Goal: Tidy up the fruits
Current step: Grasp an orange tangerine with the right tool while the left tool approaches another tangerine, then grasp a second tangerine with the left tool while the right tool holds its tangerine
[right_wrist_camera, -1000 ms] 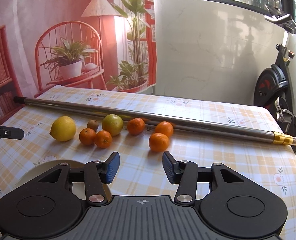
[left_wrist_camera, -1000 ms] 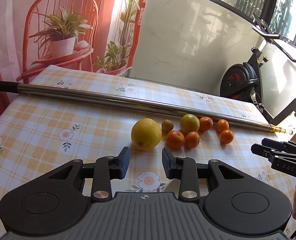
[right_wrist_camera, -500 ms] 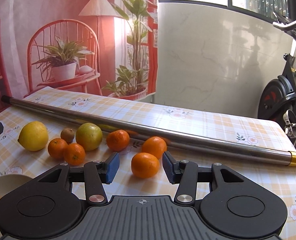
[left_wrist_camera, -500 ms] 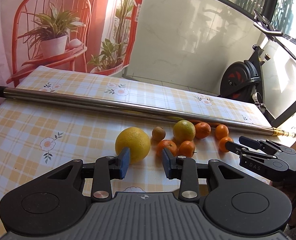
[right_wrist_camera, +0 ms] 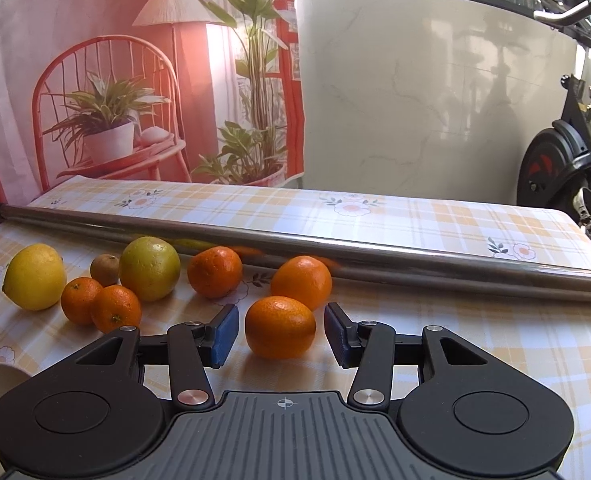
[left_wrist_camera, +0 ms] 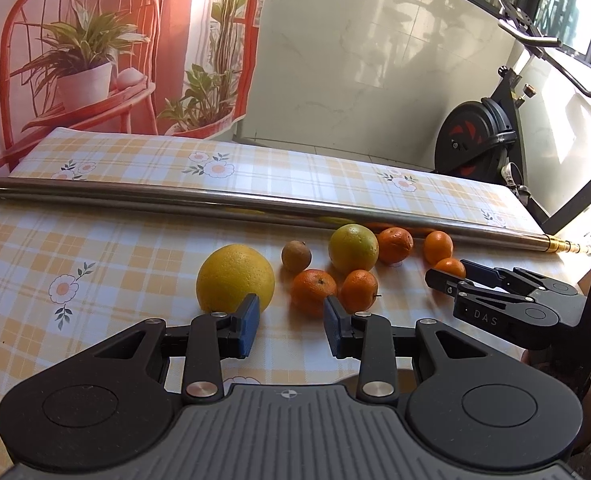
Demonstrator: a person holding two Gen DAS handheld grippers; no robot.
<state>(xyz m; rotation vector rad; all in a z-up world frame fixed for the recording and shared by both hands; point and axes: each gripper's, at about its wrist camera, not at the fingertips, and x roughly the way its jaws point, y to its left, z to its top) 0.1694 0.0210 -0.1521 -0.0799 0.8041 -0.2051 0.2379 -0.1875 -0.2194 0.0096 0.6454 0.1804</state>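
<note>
Tangerine (right_wrist_camera: 280, 327) sits between the right hand-held gripper (right_wrist_camera: 281, 334) pads – untouched – while the left hand-held gripper (left_wrist_camera: 291, 325) gapes empty.

Five mandarins: nearest (right_wrist_camera: 280, 327), behind it (right_wrist_camera: 301, 282), mid (right_wrist_camera: 214, 271), and a touching pair at left (right_wrist_camera: 81, 300) (right_wrist_camera: 116, 308). One lemon (right_wrist_camera: 35, 276), far left. One greenish orange (right_wrist_camera: 149, 268). One kiwi (right_wrist_camera: 105, 269). One pole (right_wrist_camera: 335, 254), far side. Two grippers (left_wrist_camera: 291, 325) (right_wrist_camera: 281, 334).

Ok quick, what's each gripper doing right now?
Left gripper: open, holding nothing, near the lemon.
Right gripper: open around a mandarin, not gripping it.
</note>
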